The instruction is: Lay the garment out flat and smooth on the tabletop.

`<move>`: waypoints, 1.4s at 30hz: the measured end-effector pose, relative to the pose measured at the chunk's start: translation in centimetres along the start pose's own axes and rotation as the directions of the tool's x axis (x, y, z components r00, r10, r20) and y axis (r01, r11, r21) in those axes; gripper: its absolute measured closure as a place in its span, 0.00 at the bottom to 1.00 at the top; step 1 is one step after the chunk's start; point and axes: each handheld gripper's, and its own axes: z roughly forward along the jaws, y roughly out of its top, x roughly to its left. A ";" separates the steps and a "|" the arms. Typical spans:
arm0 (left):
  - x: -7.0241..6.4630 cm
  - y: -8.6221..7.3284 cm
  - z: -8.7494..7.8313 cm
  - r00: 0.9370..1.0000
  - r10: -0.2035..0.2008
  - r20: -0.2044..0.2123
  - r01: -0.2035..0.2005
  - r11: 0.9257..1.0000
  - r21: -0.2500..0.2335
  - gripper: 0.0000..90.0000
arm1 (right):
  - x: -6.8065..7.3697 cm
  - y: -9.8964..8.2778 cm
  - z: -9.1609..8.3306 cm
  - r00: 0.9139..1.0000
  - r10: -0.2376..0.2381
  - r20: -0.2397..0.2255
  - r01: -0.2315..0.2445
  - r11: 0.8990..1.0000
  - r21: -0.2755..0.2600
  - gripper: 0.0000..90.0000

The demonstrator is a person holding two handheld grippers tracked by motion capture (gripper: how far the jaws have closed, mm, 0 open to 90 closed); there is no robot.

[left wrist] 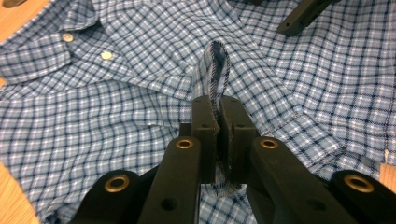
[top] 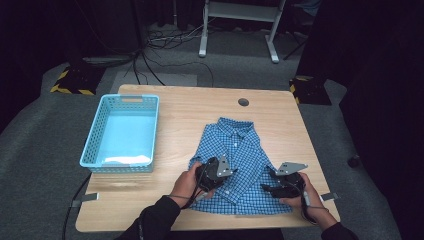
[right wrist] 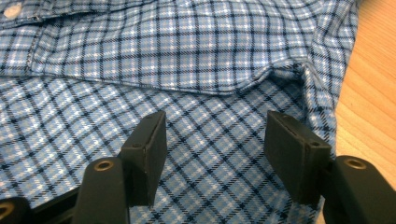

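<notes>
On the tabletop [top: 175, 120], left tongs [left wrist: 218, 126] pinch a thin checked shirt [top: 232, 160] fold that may slip free if pulled; right tongs [right wrist: 219, 154] hover released.

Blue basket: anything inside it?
The blue basket on the table looks nearly bare inside: pale blue floor, plus a whitish patch along the near wall, too blurred to tell whether it is an object or glare. The near wall hides the floor strip right behind it.
</notes>
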 end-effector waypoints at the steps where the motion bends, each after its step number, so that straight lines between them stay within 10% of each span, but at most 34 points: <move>1: 0.0 -0.1 -0.1 1.000 -0.004 -0.005 0.004 1.000 0.000 0.95 | 0.0 0.0 0.0 1.000 0.003 -0.001 -0.003 1.000 0.001 0.44; 18: 1.4 -2.1 -3.2 0.996 -0.062 -0.068 0.060 0.997 -0.041 0.95 | -0.3 -0.1 0.0 1.000 0.014 -0.016 -0.014 1.000 -0.003 0.44; 42: 3.2 -7.8 -8.0 0.972 -0.181 -0.153 0.175 0.983 -0.055 0.95 | -0.8 -0.2 -0.1 1.000 0.015 -0.016 -0.015 1.000 0.012 0.42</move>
